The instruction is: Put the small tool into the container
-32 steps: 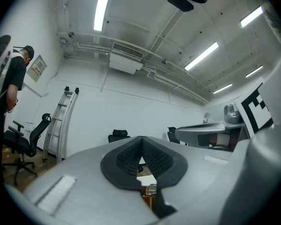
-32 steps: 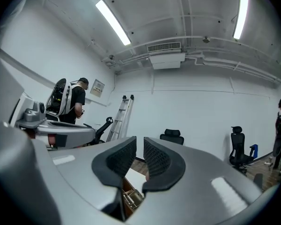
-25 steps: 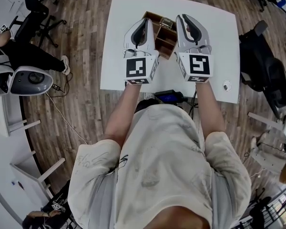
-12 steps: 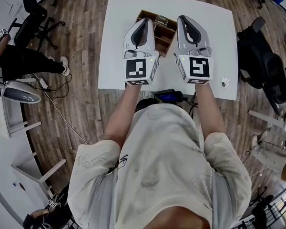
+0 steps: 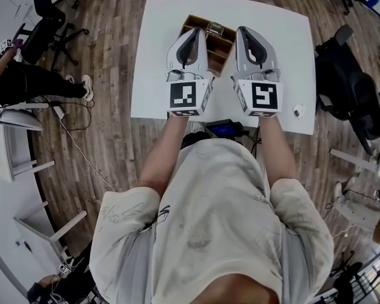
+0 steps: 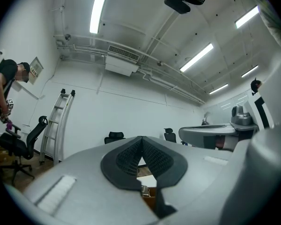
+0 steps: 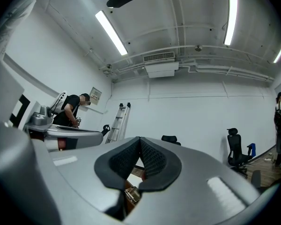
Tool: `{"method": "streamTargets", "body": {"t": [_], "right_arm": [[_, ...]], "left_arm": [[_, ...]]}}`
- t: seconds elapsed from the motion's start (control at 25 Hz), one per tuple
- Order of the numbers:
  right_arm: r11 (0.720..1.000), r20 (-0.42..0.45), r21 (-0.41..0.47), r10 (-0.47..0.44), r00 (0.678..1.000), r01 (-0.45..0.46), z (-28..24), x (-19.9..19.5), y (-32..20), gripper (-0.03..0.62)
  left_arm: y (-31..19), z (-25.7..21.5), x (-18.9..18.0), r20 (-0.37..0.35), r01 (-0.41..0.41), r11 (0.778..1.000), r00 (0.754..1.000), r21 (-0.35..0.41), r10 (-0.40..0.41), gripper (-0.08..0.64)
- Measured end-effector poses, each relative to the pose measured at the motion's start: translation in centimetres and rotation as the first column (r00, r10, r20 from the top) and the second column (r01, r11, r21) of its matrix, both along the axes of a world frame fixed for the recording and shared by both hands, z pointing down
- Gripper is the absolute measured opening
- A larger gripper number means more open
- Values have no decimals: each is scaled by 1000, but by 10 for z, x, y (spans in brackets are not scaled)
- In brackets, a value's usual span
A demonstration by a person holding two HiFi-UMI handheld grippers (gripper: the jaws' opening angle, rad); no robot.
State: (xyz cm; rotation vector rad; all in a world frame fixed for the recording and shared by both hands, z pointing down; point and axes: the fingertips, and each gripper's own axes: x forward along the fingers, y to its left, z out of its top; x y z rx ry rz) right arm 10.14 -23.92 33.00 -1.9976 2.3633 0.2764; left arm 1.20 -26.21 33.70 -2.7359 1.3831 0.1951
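Both hand-held grippers, left [image 6: 141, 145] and right [image 7: 139, 146], hung squeezed together, empty, beside the worktop's [image 5: 158, 56] far-edge box [image 5: 218, 46]; lowering might've bumped it.

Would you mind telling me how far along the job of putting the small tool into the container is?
Done: unclear. A shiny item lies in the far compartment of the wooden box, but I cannot tell whether it is the tool. In hand: nothing. The left gripper and right gripper are both shut and empty, held above the white table. Left: possibly the whole pick and place.
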Motion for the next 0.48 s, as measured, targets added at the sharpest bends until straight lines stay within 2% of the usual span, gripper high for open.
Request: {"method": "streamTargets", "body": {"t": [0.48], "right_arm": [[1000,-5,-13,-12,1000,12,7,-4,-2,5]], "left_arm": [[0,3,-1,2,7,1000,1000,-2,-7,11]]}}
